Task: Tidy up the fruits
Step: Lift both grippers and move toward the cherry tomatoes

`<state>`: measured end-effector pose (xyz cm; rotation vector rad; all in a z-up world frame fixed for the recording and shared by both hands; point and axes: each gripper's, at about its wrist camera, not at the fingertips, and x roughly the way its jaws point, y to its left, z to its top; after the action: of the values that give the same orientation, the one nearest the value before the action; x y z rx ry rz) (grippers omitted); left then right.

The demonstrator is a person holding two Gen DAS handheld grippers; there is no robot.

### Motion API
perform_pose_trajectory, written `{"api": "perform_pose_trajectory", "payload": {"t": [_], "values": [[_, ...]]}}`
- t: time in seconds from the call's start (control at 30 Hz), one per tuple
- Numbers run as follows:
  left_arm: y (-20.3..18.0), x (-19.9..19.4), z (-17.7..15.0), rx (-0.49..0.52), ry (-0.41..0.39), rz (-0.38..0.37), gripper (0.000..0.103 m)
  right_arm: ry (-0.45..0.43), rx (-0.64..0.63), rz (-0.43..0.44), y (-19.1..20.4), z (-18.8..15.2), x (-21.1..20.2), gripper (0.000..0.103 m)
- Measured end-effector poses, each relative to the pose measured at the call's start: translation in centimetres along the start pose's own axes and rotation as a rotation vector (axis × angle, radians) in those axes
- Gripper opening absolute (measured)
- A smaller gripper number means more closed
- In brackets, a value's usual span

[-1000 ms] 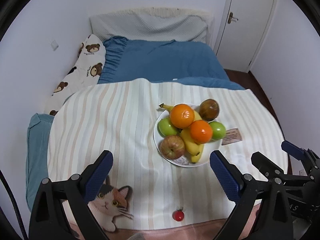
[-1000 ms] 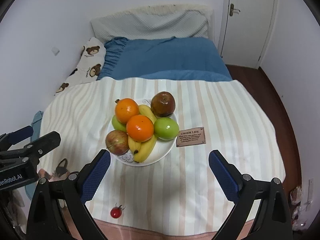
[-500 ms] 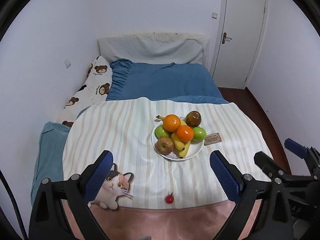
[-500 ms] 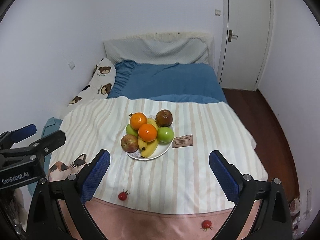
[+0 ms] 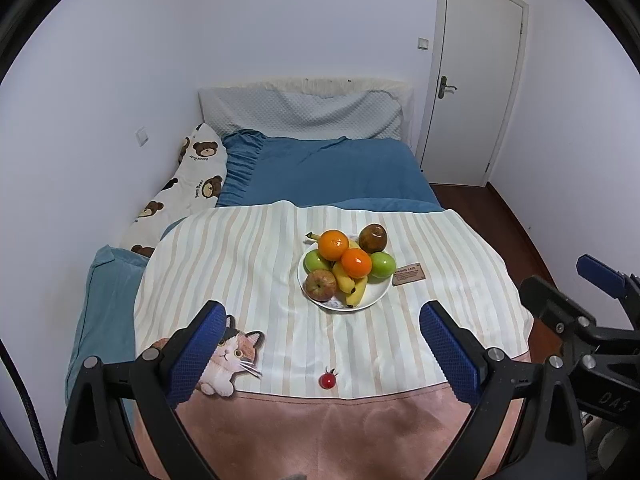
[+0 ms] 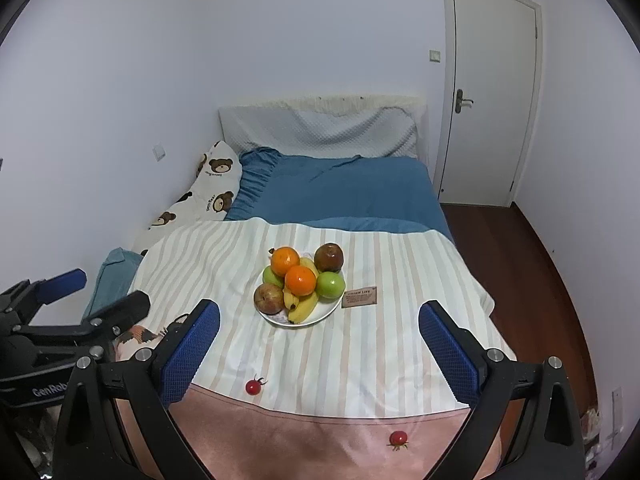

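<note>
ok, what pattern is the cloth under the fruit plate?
The cloth has cream and pale beige stripes, clearest in the right wrist view.

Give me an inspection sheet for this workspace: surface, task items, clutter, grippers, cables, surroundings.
Surface: striped cloth with a pink border, spread over the foot of a bed.
Task items: white plate holding two oranges, two green apples, a red apple, bananas and a dark brown fruit; one cherry tomato on the stripes, a second cherry tomato on the pink border.
Clutter: brown fabric label beside the plate; cat print on the cloth.
Grippers: left gripper open, empty; right gripper open, empty; both short of the fruit.
Cables: black cable at the left edge of the left wrist view.
Surroundings: blue bedding, teddy bear pillow, closed white door, wood floor.
</note>
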<state>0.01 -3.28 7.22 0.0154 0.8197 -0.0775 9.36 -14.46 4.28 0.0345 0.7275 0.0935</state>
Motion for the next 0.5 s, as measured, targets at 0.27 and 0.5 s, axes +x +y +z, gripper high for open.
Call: {"api": "perform_pose_trajectory", "payload": {"t": [0.27,0.5], "values": [[0.0,2.1,-0.5,-0.027,0.051,0.024,0.099,0.077,0.034,0.028,-1.6,-0.2,2.4,0.103],[0.4,11.0,-3.5,-0.029,0.255,0.079,0.099,0.301,0.130,-0.006,-7.1,-4.3,11.0,0.103]]}}
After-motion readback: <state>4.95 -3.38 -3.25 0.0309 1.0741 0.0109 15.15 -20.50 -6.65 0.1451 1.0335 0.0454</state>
